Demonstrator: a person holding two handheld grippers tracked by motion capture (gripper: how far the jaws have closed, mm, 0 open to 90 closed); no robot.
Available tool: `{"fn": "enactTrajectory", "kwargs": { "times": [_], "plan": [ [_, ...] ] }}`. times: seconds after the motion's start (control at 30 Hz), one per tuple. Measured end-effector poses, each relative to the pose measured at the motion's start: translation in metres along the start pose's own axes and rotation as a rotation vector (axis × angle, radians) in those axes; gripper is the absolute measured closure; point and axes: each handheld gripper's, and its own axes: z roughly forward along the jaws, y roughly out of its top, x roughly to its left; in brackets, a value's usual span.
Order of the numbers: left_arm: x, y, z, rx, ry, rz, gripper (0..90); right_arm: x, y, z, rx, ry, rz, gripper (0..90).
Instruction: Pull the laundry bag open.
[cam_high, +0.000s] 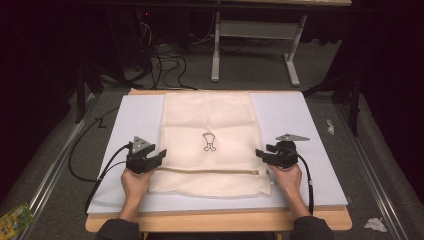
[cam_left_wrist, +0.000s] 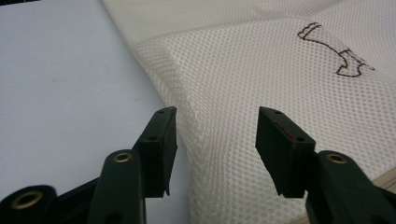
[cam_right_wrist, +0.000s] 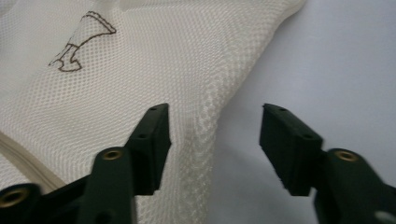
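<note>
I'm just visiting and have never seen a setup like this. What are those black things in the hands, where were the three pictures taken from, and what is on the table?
No robot here: a person holds a hand tool in each hand, the left gripper and the right gripper, each with two black jaws. The high view looks down from above the person's side of the table. The other two pictures come from small cameras riding on each gripper, looking along its jaws. On the pale blue-white board lies a cream mesh laundry bag with a small brown line drawing and a zip near the person. Each gripper sits at one side edge of the bag, jaws standing apart over the mesh edge, not pressing it. Nothing is held.
</note>
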Motion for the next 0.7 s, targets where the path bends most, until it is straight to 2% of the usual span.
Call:
{"fn": "enactTrajectory", "kwargs": {
  "times": [0.13, 0.27, 0.43, 0.7],
  "plan": [
    [-0.007, -0.003, -0.001, -0.006, -0.013, 0.011, 43.8, 0.000, -0.004, -0.004, -0.004, -0.029, 0.020, 41.5],
    [-0.013, -0.007, -0.001, -0.005, -0.029, 0.015, 42.8, 0.002, -0.007, -0.006, 0.001, -0.026, 0.021, 42.3],
    [-0.022, -0.012, 0.001, -0.005, -0.038, 0.028, 41.5, 0.002, -0.012, -0.012, -0.008, -0.015, 0.027, 40.5],
    [-0.031, -0.018, 0.005, -0.013, -0.051, 0.029, 39.7, 0.006, -0.019, -0.017, 0.020, 0.038, 0.040, 37.8]
  ]
}}
